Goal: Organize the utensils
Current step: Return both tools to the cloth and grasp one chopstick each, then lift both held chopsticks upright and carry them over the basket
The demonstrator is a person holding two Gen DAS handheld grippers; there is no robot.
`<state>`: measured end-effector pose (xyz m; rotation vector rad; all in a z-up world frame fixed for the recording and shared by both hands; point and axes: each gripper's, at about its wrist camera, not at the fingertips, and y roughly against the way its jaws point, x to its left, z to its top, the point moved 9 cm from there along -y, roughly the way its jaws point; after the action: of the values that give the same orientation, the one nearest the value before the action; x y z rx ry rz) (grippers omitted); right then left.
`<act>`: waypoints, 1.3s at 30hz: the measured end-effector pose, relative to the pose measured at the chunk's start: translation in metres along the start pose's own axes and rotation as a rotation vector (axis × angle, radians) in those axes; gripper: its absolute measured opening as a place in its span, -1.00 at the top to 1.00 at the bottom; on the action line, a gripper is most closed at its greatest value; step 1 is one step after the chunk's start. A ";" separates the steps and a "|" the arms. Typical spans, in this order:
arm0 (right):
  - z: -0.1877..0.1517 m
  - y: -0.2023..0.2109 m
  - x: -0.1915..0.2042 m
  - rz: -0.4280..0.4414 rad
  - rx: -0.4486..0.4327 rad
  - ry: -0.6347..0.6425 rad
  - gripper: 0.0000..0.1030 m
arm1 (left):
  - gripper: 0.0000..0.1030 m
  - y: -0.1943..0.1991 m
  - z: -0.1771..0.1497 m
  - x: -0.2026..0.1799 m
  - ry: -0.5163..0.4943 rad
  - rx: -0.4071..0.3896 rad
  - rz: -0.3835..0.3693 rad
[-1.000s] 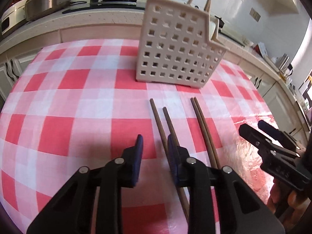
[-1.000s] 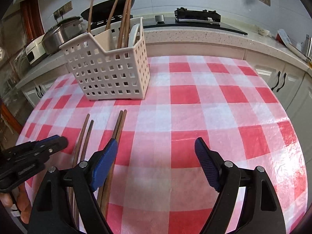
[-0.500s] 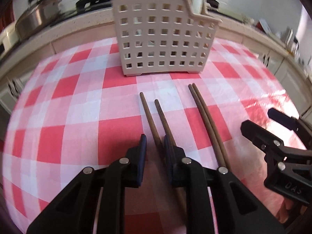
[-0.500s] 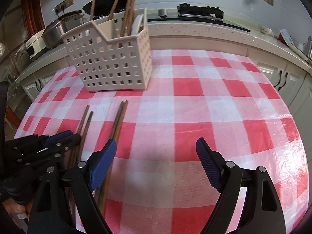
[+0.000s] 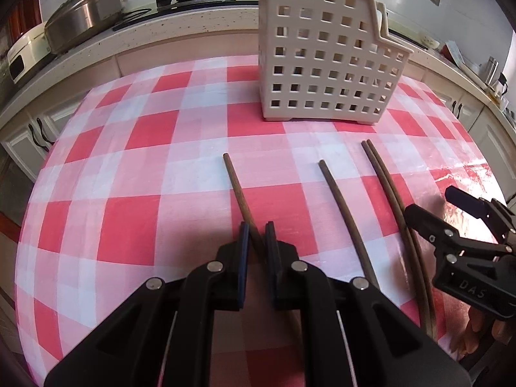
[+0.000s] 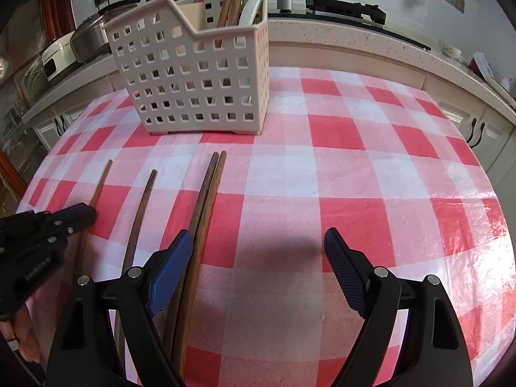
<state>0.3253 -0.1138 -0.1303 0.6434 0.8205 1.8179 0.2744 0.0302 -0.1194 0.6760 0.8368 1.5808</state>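
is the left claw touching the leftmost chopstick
Touching: in the left wrist view the left claw has both blue pads closed against the leftmost chopstick.

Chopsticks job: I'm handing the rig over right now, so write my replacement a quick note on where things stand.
Left gripper: shut on the leftmost chopstick, near the checked tablecloth.
Right gripper: open, empty, its left finger beside the paired chopsticks.
Single chopstick lies loose between them.
White utensil basket stands at the table's far side and already holds several chopsticks.
Left: drop the gripped chopstick into the basket, then the other three.
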 end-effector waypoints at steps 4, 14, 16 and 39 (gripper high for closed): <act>0.000 -0.001 -0.003 -0.016 0.004 0.007 -0.51 | 0.81 0.000 0.000 0.000 0.001 -0.003 -0.002; -0.002 -0.003 -0.007 -0.031 0.019 0.037 -0.26 | 0.80 0.001 -0.001 0.005 0.005 -0.003 0.006; 0.000 -0.003 -0.003 -0.018 0.020 0.052 -0.13 | 0.75 0.001 -0.002 0.004 0.001 0.000 0.006; 0.018 0.025 0.010 0.081 -0.049 0.049 0.83 | 0.88 0.026 0.014 0.002 0.007 -0.045 -0.051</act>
<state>0.3207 -0.1066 -0.0987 0.6102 0.7897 1.9282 0.2709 0.0321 -0.0901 0.6127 0.8154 1.5529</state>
